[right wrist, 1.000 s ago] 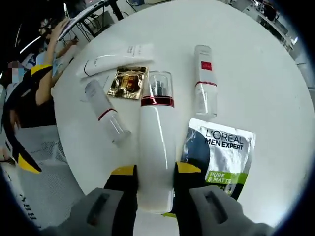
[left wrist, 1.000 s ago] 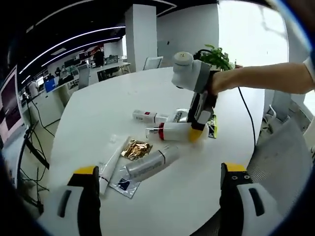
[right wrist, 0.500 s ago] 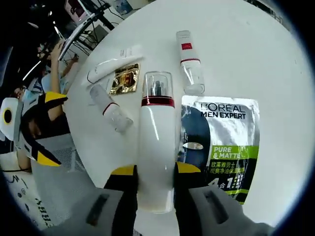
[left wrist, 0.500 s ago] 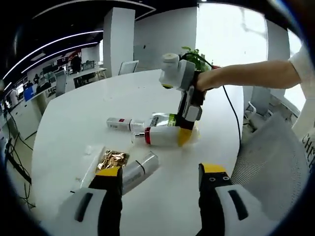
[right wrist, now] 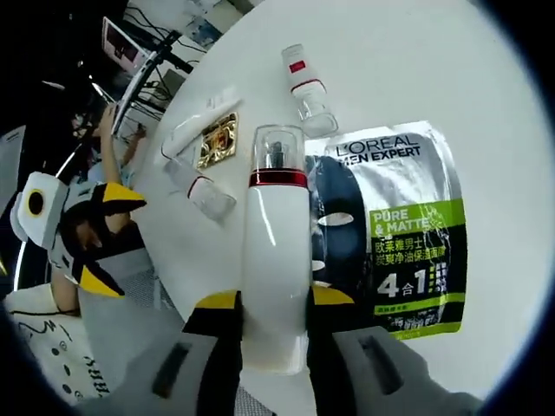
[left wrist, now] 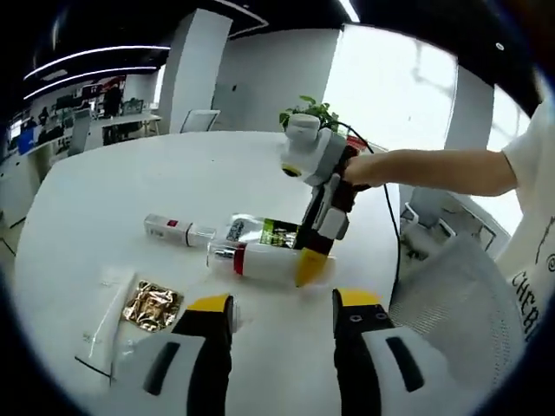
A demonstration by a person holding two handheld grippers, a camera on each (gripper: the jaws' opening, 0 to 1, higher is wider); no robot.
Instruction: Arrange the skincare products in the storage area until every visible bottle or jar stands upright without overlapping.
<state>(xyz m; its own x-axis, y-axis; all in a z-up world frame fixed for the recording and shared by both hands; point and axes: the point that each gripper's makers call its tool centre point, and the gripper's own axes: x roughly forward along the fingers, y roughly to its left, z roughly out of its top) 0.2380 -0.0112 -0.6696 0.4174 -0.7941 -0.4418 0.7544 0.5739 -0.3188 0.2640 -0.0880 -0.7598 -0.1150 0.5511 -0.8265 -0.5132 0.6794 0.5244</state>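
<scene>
left gripper view: white round table [left wrist: 104, 199], office

Right claw [right wrist: 274, 322] clamped on a white pump bottle [right wrist: 276, 260] (red collar, clear cap), mask sachet [right wrist: 399, 234] at right, white tabletop [right wrist: 468, 78]

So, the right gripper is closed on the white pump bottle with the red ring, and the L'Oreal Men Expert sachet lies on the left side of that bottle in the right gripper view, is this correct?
Not quite. The right gripper is shut on the white pump bottle, but in the right gripper view the L'Oreal Men Expert sachet lies to the bottle's right, flat on the table. The rest stands.
</scene>
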